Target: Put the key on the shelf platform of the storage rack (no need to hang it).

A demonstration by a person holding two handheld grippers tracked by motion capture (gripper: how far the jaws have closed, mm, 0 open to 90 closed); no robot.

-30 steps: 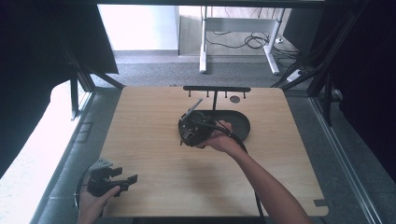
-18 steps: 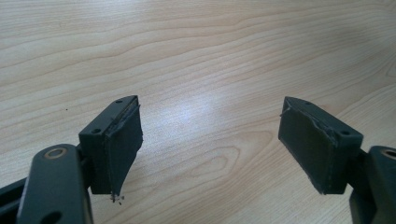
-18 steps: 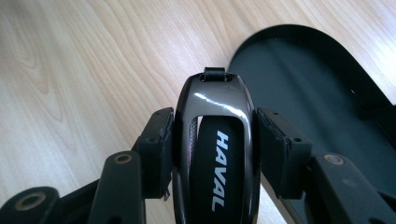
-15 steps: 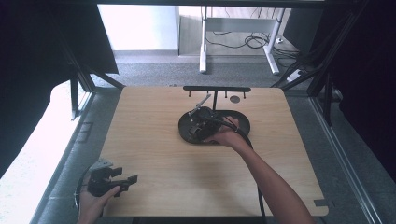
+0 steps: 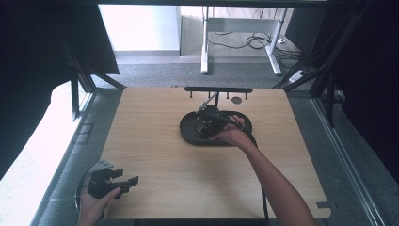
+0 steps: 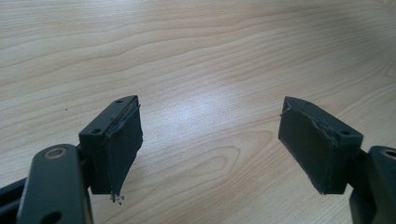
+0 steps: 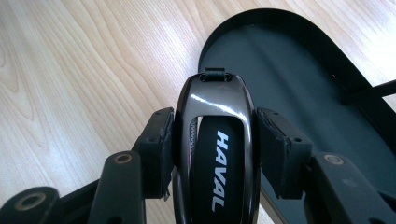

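Note:
A glossy black key fob [image 7: 215, 140] with white HAVAL lettering stands between the pads of my right gripper [image 7: 214, 116], which is shut on its two sides. The fob hangs over the near-left end of a black oval tray [image 7: 299, 70]. From above, the right gripper [image 5: 207, 123] is over the left half of that tray [image 5: 188, 134] at the table's centre. My left gripper [image 5: 124, 181] rests near the front left corner of the table. Its jaws [image 6: 210, 135] stand wide open over bare wood with nothing between them.
A low black rack [image 5: 219, 89] with small hooks stands at the table's far edge, just behind the tray. A small dark round disc [image 5: 236, 100] lies beside it. The right forearm crosses the table from the front right.
My right gripper has moved a little to the right with the fob, further over the tray. The left gripper has stayed where it was.

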